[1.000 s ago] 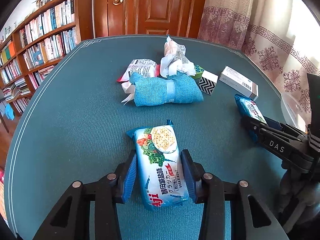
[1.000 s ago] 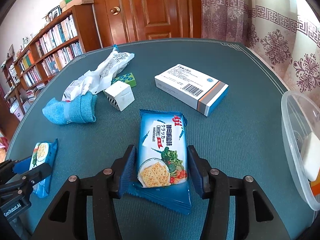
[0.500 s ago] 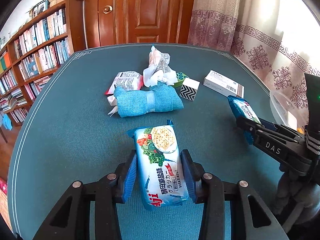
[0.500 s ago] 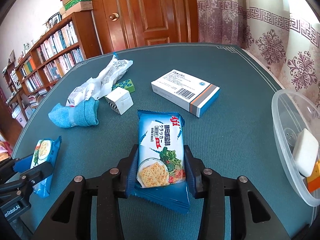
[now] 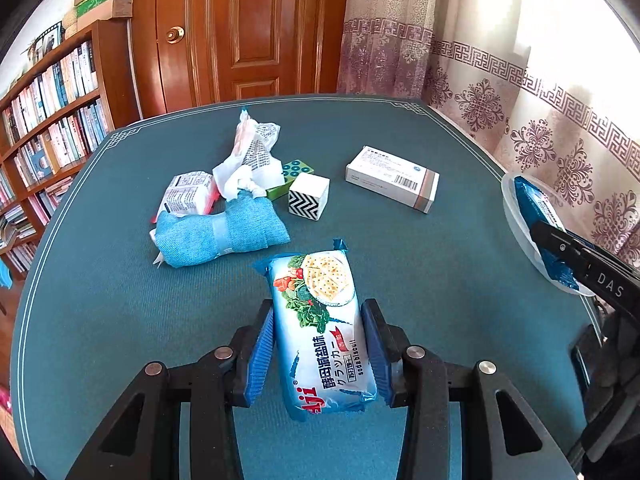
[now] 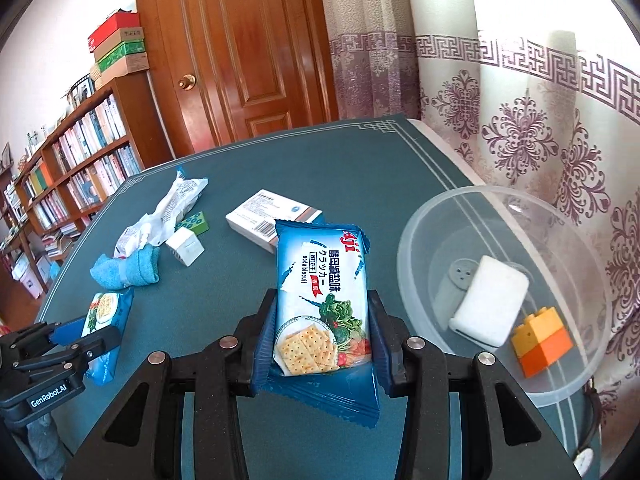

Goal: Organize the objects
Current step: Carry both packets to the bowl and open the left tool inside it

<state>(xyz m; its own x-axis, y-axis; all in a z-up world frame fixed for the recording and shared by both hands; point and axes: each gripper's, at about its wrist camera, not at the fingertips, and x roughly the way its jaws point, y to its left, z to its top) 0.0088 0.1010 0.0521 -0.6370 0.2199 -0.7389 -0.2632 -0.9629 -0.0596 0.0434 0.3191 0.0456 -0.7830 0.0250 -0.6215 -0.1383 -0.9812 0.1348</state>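
Each gripper holds a blue soda biscuit packet lifted off the green table. My left gripper (image 5: pixel 318 354) is shut on one biscuit packet (image 5: pixel 322 332), its blue pads pressing both long sides. My right gripper (image 6: pixel 322 340) is shut on the other biscuit packet (image 6: pixel 324 304), held up just left of a clear plastic bowl (image 6: pixel 424 224). In the bowl lie a white sponge-like block (image 6: pixel 490 300), an orange and yellow brick (image 6: pixel 542 340) and a grey round piece (image 6: pixel 462 274). The left wrist view shows the right gripper (image 5: pixel 560 252) with its packet at the bowl's rim (image 5: pixel 510 204).
On the table (image 5: pixel 120 320) lie a rolled blue cloth (image 5: pixel 220 234), crumpled white wrappers (image 5: pixel 250 156), a small white packet (image 5: pixel 186 194), a green block (image 5: pixel 296 174), a zigzag-patterned cube (image 5: pixel 308 196) and a white medicine box (image 5: pixel 392 178). Bookshelves, a wooden door and curtains stand behind.
The right gripper closed on its packet, lifted it and carried it right to the bowl. The left gripper rose and shifted with its packet held.
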